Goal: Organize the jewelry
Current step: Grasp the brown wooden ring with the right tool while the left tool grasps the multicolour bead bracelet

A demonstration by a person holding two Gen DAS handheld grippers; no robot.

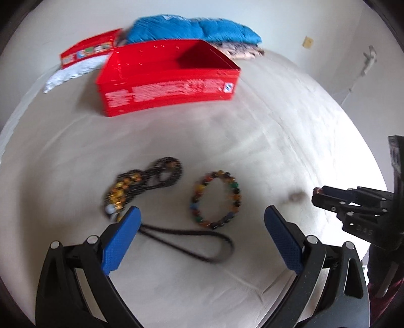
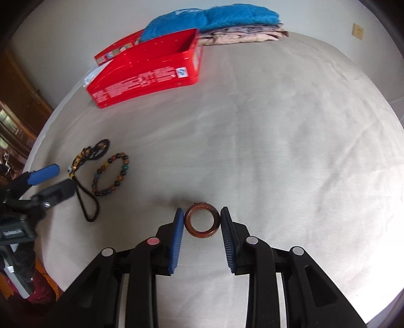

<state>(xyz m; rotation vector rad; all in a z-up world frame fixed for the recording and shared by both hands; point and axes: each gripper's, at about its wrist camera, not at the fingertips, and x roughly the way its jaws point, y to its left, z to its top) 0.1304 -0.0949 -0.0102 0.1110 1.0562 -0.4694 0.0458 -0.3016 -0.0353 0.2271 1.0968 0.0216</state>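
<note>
My right gripper (image 2: 202,210) is shut on a brown wooden ring (image 2: 202,233), with one blue pad pressed against each side. It hovers just over the beige sheet (image 2: 277,151). In the left wrist view the right gripper (image 1: 325,198) enters from the right edge. My left gripper (image 1: 202,217) stands open with nothing between its fingers, just short of a multicoloured bead bracelet (image 1: 234,191). Beside its left pad lies a dark cord necklace with amber beads (image 1: 121,191). The bracelet (image 2: 118,181), necklace (image 2: 85,154) and left gripper (image 2: 54,183) sit at the left of the right wrist view.
An open red box (image 1: 166,85) (image 2: 144,75) stands at the far side of the sheet, its lid (image 2: 113,50) behind it. A blue towel (image 2: 214,17) lies on folded cloth (image 2: 242,35) beyond. The sheet's edge drops off on the left by wooden furniture (image 2: 15,106).
</note>
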